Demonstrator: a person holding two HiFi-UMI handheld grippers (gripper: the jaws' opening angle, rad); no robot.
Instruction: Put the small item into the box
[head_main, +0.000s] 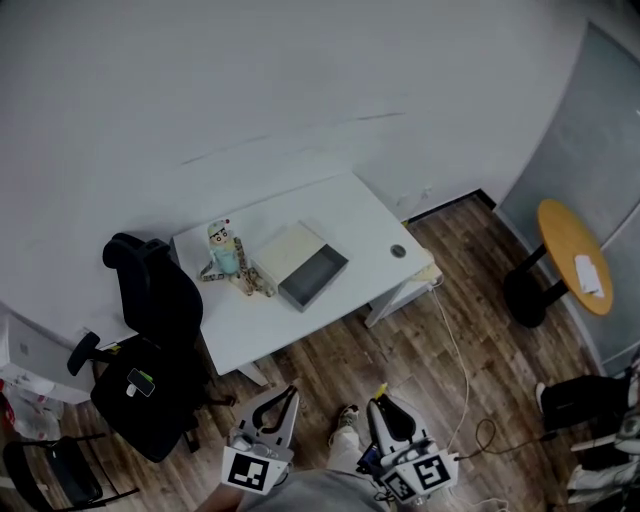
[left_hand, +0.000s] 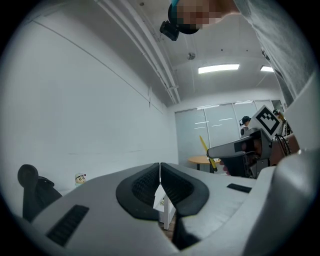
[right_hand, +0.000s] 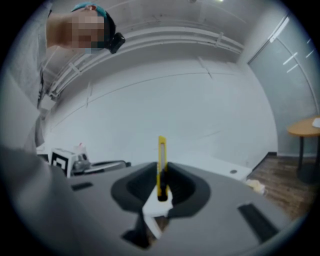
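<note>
Above wooden floor (head_main: 330, 360), right claw (right_hand: 161, 169) clamps yellow utility knife (right_hand: 161, 155) (upright); left claw (left_hand: 160, 170) closed, empty; box (head_main: 313, 276) on desk (head_main: 350, 215)

Office. 1 white counter (head_main: 330, 215), 1 black swivel chair (head_main: 155, 290), 1 round side table (head_main: 570, 250), wood-plank floor (head_main: 330, 370), plain white walls (head_main: 250, 80), glazed partition (left_hand: 220, 130), ceiling strip lights (left_hand: 218, 68).

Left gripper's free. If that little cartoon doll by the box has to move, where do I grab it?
Grip the small teal-bodied cartoon doll at its narrow torso, coming from the white table's near edge: it seems to sit upright, its big head blocks a top approach and its legs splay below.
</note>
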